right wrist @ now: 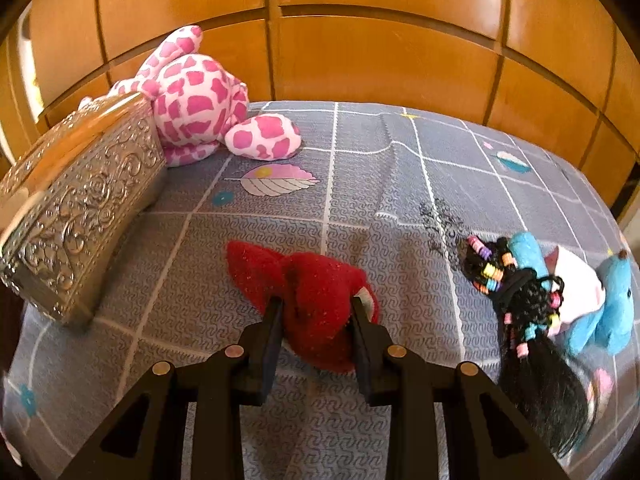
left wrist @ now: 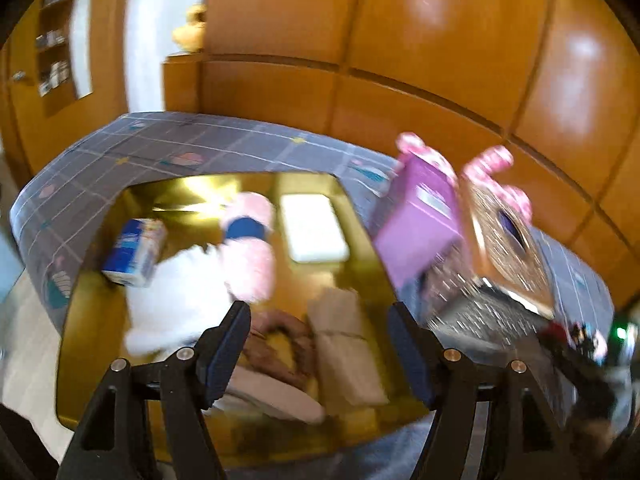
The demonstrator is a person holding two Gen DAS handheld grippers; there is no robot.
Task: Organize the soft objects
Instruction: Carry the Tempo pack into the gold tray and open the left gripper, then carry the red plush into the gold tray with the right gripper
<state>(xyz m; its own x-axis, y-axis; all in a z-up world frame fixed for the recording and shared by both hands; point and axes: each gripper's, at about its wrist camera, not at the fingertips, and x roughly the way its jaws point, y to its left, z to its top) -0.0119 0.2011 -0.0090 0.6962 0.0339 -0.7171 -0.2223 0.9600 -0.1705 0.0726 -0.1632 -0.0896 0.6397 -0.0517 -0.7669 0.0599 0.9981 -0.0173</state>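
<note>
My left gripper [left wrist: 318, 312] hangs open over a shiny golden bin [left wrist: 100, 280] on the bed, with nothing between its fingers. The view is blurred. In the bin lie a white fluffy plush [left wrist: 176, 292], a pink plush with a blue band [left wrist: 250, 240], a blue-and-white tissue pack [left wrist: 136, 252], a white pad [left wrist: 312, 226] and a beige folded cloth [left wrist: 344, 344]. My right gripper [right wrist: 316, 302] is shut on a red plush toy [right wrist: 312, 272] that rests on the grey patterned bedsheet [right wrist: 360, 184]. A pink-spotted plush [right wrist: 196, 96] lies at the back left. A blue plush [right wrist: 612, 304] lies at the right.
An embossed silver box [right wrist: 80, 208] stands left of the red plush, with a purple box [left wrist: 420, 216] beside it. A black-haired doll with coloured beads [right wrist: 520, 292] lies against the blue plush. Wooden wardrobe panels [right wrist: 360, 40] rise behind the bed.
</note>
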